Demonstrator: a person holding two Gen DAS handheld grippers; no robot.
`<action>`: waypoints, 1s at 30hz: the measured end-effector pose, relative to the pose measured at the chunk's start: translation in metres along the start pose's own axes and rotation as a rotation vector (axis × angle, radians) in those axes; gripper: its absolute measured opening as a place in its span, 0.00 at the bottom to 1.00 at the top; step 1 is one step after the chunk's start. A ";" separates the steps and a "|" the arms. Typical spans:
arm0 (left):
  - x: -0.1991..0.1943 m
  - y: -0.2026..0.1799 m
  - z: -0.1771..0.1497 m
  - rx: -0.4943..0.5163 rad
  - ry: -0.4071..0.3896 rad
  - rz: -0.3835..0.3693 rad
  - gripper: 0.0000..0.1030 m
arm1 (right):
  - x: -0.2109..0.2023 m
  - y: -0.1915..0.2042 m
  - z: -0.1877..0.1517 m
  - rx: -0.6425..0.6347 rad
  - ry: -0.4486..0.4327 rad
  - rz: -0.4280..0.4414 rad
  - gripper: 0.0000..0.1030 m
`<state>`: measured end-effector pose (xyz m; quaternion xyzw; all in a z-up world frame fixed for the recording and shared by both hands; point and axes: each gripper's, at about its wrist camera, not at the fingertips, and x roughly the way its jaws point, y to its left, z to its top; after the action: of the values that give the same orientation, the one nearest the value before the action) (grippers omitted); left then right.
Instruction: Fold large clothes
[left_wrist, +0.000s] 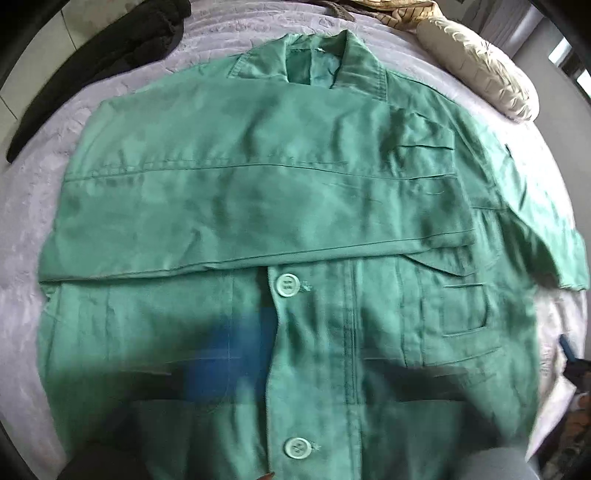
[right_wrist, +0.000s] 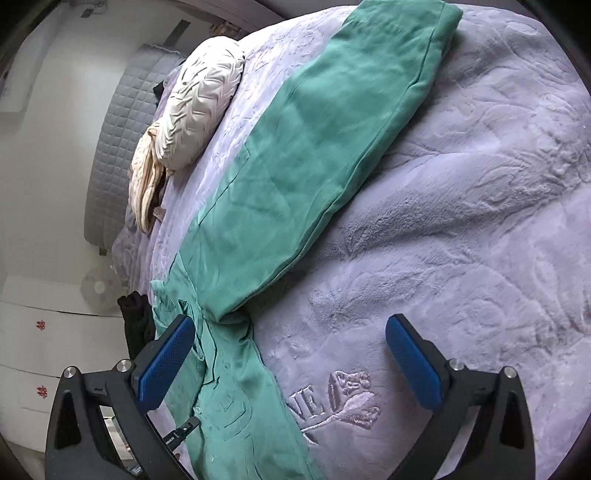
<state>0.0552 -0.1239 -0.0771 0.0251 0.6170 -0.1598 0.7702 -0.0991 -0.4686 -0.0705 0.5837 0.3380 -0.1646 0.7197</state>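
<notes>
Left wrist view, garment: A large green cotton jacket (left_wrist: 295, 229) with pale green round buttons (left_wrist: 287, 285) is seen from above, spread front-up on a lilac plush embossed bedspread (left_wrist: 44, 206). One sleeve (left_wrist: 240, 206) is folded flat across the chest; the collar points to the far edge.

Left wrist view, risk: The folded sleeve is judged likely to slide off the chest if the jacket is dragged, because nothing pins it. A dark garment (left_wrist: 99, 62) and a cream quilted pillow (left_wrist: 480, 70) lie near the far edge and could be caught up in a wide fold.

Left wrist view, tongs: The left gripper (left_wrist: 229, 354) is seen only as a blue blur low in the frame, over the jacket front. Its jaws are taken to be spread wide, with nothing gripped.

Right wrist view, garment: The other sleeve (right_wrist: 332, 129) is shown stretched long across the bedspread, away from the body of the jacket, not yet folded in.

Right wrist view, risk: A pinch by the cuff alone is judged likely to leave the sleeve twisted or crooked over the first.

Right wrist view, tongs: The right gripper (right_wrist: 291, 365) is held wide, empty. Its blue ribbed pads (right_wrist: 166, 365) hover above the cloth; one is over the jacket's edge, the other over bare bedspread. Contact cannot be told.
</notes>
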 end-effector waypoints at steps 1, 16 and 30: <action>-0.002 0.001 0.000 -0.012 -0.024 -0.015 1.00 | 0.000 0.001 0.000 0.000 -0.002 0.000 1.00; 0.043 -0.044 0.017 0.057 0.028 0.021 1.00 | -0.027 -0.039 0.080 0.088 -0.187 -0.035 1.00; 0.063 -0.082 0.020 0.116 -0.016 -0.035 1.00 | -0.018 -0.086 0.169 0.358 -0.268 0.102 0.93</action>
<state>0.0629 -0.2196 -0.1200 0.0573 0.6009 -0.2090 0.7694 -0.1166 -0.6550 -0.1051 0.6912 0.1751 -0.2613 0.6506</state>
